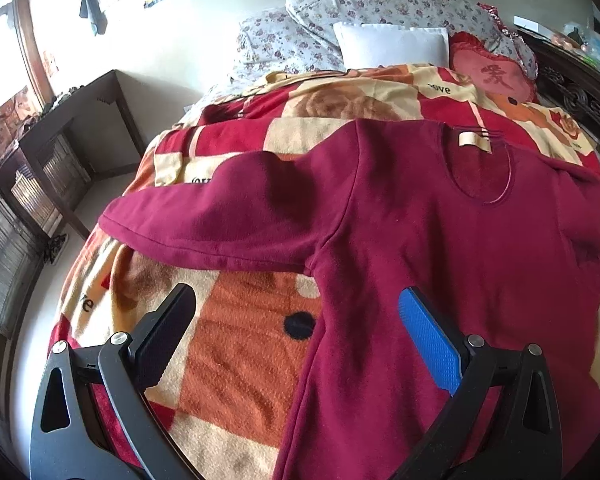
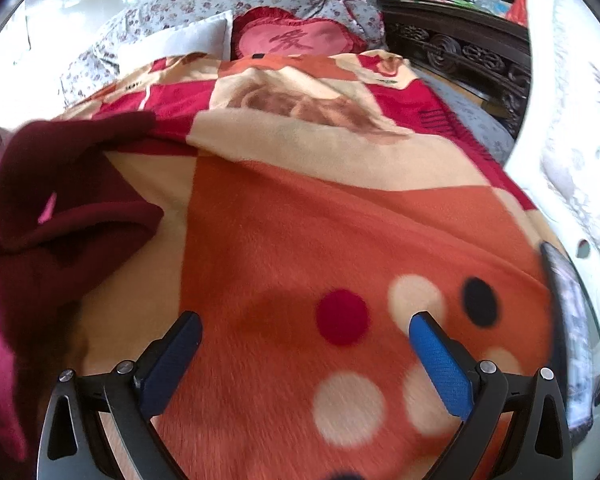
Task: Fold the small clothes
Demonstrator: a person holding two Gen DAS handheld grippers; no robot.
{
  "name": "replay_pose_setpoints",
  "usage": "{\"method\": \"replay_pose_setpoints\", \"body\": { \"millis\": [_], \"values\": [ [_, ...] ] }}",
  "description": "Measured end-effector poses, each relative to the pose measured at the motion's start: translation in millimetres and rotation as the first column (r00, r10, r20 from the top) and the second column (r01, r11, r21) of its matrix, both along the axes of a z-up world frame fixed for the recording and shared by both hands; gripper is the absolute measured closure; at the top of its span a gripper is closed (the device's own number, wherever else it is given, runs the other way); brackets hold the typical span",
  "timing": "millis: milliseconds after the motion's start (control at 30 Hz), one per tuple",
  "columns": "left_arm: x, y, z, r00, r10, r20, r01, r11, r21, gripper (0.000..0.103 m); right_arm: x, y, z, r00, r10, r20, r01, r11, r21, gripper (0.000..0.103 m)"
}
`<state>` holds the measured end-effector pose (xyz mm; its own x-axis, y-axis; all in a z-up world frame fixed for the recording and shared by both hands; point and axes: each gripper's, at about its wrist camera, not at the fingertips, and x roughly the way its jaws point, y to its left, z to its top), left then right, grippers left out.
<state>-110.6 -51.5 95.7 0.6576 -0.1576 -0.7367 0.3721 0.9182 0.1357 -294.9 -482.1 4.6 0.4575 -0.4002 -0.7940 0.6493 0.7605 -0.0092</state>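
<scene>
Here both the left gripper (image 1: 296, 308) and right gripper (image 2: 306, 330) hover wide-spread, empty, above the maroon shirt (image 1: 440, 240).

**Maroon top spread flat on the bed**

A maroon long-sleeved top (image 1: 440, 232) lies face up on a red, orange and cream patterned blanket (image 1: 228, 344) covering the bed. Its sleeve (image 1: 220, 220) stretches out to the left, and a cream label (image 1: 475, 141) sits at the neckline. The left gripper (image 1: 296, 308) hovers low with its fingers spread wide, the blue-padded one (image 1: 430, 336) over the top's body, the black one (image 1: 168, 328) over bare blanket. Floral pillows (image 1: 380, 4) lie at the far end.
</scene>
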Motion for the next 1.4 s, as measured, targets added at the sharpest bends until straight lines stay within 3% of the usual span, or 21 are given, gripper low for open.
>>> {"method": "replay_pose_setpoints", "body": {
  "millis": [267, 467, 733, 1167, 1400],
  "values": [
    [-9, -11, 3, 0.999, -0.035, -0.018, 0.034, 0.999, -0.037, 0.001, -46, 23, 78, 0.996, 0.076, -0.053, -0.083, 0.986, -0.146, 0.0],
    [-18, -18, 9, 0.997, -0.069, -0.02, 0.067, 0.996, -0.061, 0.001, -66, 53, 136, 0.982, 0.12, -0.146, -0.163, 0.929, -0.333, 0.0],
    [-26, -19, 20, 0.996, -0.093, -0.011, 0.092, 0.991, -0.093, 0.001, -74, 85, 192, 0.983, 0.168, -0.071, -0.182, 0.928, -0.327, 0.0],
    [-23, -7, 14, 0.998, -0.052, -0.027, 0.05, 0.995, -0.089, 0.001, 3, 161, 172, 0.949, 0.312, 0.051, -0.294, 0.929, -0.224, 0.0],
    [-21, -1, -1, 0.995, -0.04, -0.095, 0.028, 0.992, -0.122, 0.001, 43, 203, 148, 0.917, 0.396, 0.041, -0.385, 0.909, -0.161, 0.0]
  ]
}}
